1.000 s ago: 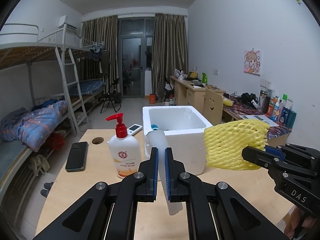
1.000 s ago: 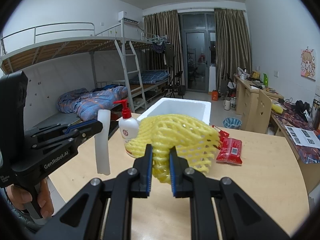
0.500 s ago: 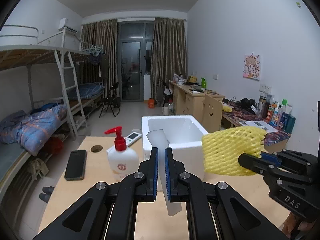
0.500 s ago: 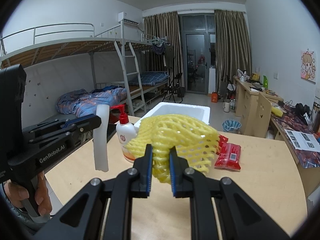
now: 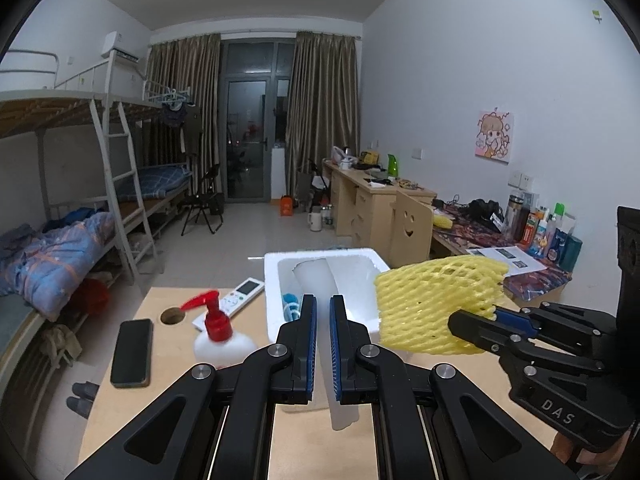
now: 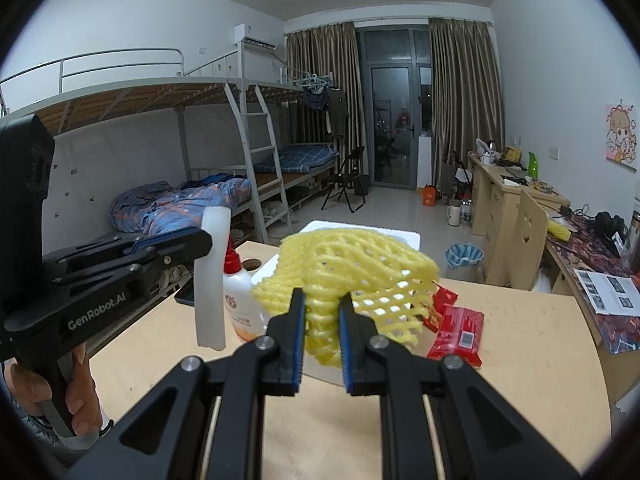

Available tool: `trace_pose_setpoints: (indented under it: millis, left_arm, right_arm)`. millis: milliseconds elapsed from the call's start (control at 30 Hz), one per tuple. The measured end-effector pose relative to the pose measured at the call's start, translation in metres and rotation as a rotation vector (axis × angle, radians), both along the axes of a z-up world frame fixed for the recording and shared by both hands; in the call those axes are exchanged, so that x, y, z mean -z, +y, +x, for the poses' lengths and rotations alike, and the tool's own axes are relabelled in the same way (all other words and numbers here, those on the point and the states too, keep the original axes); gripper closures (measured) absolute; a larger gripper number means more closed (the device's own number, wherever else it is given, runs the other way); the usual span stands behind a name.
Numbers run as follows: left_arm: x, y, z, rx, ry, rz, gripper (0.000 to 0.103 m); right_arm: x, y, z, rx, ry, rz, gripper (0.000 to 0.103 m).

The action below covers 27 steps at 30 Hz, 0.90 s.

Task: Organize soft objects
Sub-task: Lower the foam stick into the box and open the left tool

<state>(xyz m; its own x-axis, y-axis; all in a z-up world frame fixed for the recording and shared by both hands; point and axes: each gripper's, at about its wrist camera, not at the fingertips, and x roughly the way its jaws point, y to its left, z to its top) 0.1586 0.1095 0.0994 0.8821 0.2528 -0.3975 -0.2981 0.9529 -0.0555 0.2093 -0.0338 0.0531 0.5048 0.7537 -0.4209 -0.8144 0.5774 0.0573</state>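
Observation:
My left gripper (image 5: pixel 323 344) is shut on a white foam strip (image 5: pixel 316 280) that stands upright between its fingers; the strip also shows in the right wrist view (image 6: pixel 211 276). My right gripper (image 6: pixel 322 340) is shut on a yellow foam net (image 6: pixel 352 276), also seen in the left wrist view (image 5: pixel 436 304). Both are held above the wooden table (image 6: pixel 520 360), in front of the white foam box (image 5: pixel 280 280). A blue thing lies inside the box.
A pump bottle with a red top (image 5: pixel 218 332), a black phone (image 5: pixel 131 352) and a white remote (image 5: pixel 236 300) lie on the table's left. Red packets (image 6: pixel 456 328) lie on the right. A round hole (image 5: pixel 172 315) is in the tabletop.
Both grippers have risen with their foam pieces, so the table, the bottle and the box now sit lower in the views. The grips have not changed.

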Motion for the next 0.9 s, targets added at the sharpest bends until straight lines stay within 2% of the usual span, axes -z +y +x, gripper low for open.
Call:
trace_pose_setpoints:
  millis: [467,900]
  left_arm:
    - [-0.027,0.018,0.045,0.002,-0.017,0.022,0.096]
    - [-0.013,0.04,0.099,-0.017,0.029,-0.007,0.096]
  right_arm:
    - [-0.018,0.026,0.03,-0.015,-0.017,-0.006,0.084]
    - [-0.009,0.047,0.063,-0.013,0.002,-0.021,0.084]
